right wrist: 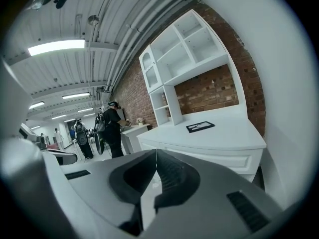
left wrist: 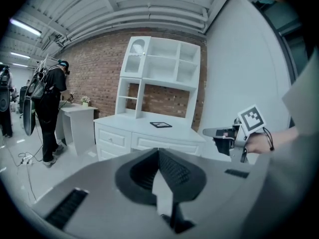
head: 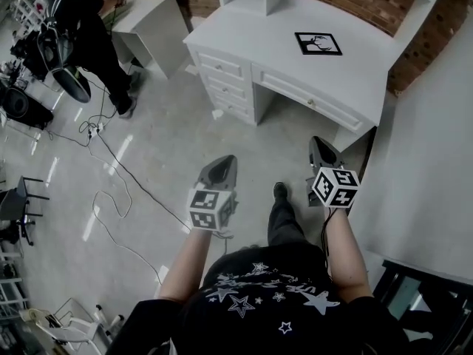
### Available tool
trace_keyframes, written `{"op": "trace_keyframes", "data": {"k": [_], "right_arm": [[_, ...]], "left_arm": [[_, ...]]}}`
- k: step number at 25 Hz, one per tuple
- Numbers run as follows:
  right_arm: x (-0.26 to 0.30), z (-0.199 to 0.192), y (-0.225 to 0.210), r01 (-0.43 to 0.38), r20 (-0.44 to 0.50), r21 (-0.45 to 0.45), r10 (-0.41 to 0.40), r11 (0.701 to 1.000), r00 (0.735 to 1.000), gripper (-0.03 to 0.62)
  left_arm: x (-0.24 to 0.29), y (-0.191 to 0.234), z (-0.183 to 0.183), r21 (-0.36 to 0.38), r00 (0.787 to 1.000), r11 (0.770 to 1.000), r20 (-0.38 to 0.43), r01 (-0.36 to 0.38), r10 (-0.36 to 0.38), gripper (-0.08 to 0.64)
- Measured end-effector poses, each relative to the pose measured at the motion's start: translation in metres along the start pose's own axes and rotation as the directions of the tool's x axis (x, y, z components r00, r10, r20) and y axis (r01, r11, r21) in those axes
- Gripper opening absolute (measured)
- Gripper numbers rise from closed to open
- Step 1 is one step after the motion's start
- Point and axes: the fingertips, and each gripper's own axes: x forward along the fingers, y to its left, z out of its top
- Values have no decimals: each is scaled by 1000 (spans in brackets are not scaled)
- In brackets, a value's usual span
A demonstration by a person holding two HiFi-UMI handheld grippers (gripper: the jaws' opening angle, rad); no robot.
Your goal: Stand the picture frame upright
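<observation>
The picture frame [head: 318, 44] is black-edged and lies flat, face up, on the white desk [head: 244, 28]. It also shows as a small dark rectangle, the picture frame [left wrist: 160, 125], in the left gripper view, and as the picture frame [right wrist: 200, 126] in the right gripper view. My left gripper [head: 222, 162] and right gripper [head: 319, 144] are both held in the air over the floor, well short of the desk. Both are shut with nothing between the jaws. From the left gripper view the right gripper [left wrist: 209, 132] appears at the right.
A hutch with open shelves [left wrist: 159, 66] stands on the back of the desk against a brick wall. A person in black [head: 89, 35] stands at a small white table [head: 151, 21] to the left. Cables [head: 111, 198] trail on the floor. A white wall [head: 436, 154] is at my right.
</observation>
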Motion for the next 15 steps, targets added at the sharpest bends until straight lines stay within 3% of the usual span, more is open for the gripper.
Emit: {"op": "trace_keyframes", "data": {"k": [15], "right_arm": [[115,23,-100,-3,-93,88,11,996,996,17]], "left_arm": [[139,2,47,2,997,1000,-74,-12,12,18]]}}
